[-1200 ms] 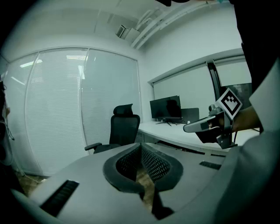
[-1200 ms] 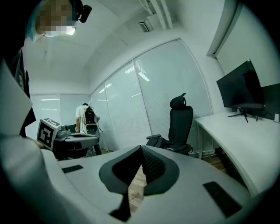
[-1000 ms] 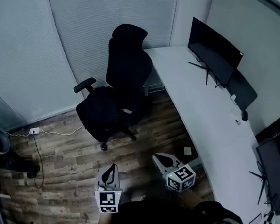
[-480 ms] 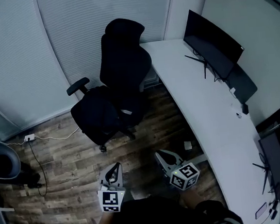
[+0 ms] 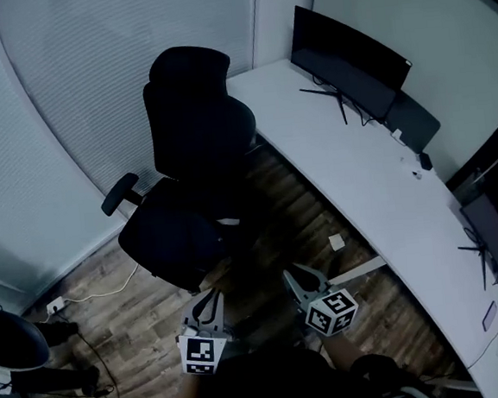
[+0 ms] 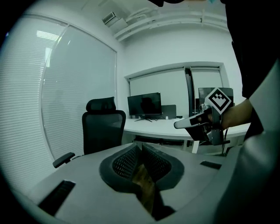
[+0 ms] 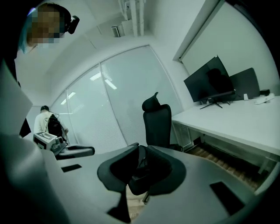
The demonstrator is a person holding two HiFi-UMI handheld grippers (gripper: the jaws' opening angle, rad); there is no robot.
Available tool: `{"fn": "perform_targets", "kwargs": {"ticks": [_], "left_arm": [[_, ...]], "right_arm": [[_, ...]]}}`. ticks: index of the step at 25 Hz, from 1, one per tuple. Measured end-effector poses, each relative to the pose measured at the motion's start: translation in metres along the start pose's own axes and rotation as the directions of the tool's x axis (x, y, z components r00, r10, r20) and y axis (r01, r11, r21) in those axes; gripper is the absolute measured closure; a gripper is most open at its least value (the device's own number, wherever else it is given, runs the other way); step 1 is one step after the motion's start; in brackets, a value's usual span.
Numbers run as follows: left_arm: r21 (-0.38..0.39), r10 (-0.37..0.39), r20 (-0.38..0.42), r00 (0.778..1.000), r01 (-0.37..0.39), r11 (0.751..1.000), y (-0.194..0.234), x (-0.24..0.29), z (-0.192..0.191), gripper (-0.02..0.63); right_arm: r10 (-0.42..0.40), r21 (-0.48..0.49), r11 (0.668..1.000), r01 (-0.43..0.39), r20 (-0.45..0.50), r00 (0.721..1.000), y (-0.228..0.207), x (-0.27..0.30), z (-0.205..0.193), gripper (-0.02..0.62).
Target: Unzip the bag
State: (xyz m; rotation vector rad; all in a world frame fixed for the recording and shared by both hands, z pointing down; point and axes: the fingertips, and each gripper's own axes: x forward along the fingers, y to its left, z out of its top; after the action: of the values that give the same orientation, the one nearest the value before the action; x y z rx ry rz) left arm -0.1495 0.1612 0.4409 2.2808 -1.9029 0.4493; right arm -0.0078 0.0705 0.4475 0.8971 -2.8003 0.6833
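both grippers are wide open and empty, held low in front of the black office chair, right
No: the left gripper and right gripper are shut, not wide open; each gripper view shows its fingers closed together with nothing between them. The rest holds: empty, held low in front of the black office chair.

left gripper (image 5: 211,298): grey, black-white square markers | right gripper (image 5: 293,277): same | top (image 5: 248,391): black, white print

Black chair (image 5: 194,146), white desk (image 5: 379,200), black monitor (image 5: 345,60), brown wood-grain floor (image 5: 146,308), pale grey ribbed blinds (image 5: 75,96). Black-and-white square markers on left gripper (image 5: 209,296) and right gripper (image 5: 291,276).
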Motion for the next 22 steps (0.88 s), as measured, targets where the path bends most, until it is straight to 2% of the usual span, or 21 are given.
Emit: {"fn": "perform_targets", "kwargs": {"ticks": [9, 13, 16, 19, 22], "left_arm": [[0.046, -0.174, 0.011, 0.985, 0.174, 0.984, 0.057, 0.025, 0.002, 0.577], [0.041, -0.235, -0.003, 0.972, 0.235, 0.971, 0.067, 0.038, -0.001, 0.519], [0.041, -0.259, -0.008, 0.966, 0.259, 0.965, 0.07, 0.051, -0.002, 0.488], [0.044, -0.27, -0.013, 0.963, 0.27, 0.962, 0.068, 0.066, -0.001, 0.465], [0.051, -0.265, -0.019, 0.964, 0.266, 0.963, 0.071, 0.086, 0.001, 0.446]], "right_arm": [[-0.156, 0.088, 0.985, 0.15, 0.071, 0.985, 0.014, 0.035, 0.001, 0.546], [-0.205, 0.118, 0.974, 0.195, 0.085, 0.975, 0.011, 0.04, -0.003, 0.546], [-0.225, 0.139, 0.968, 0.211, 0.087, 0.971, 0.003, 0.045, -0.006, 0.543], [-0.226, 0.157, 0.965, 0.212, 0.079, 0.971, -0.011, 0.052, -0.007, 0.481], [-0.209, 0.167, 0.966, 0.196, 0.062, 0.976, -0.027, 0.067, -0.004, 0.469]]}}
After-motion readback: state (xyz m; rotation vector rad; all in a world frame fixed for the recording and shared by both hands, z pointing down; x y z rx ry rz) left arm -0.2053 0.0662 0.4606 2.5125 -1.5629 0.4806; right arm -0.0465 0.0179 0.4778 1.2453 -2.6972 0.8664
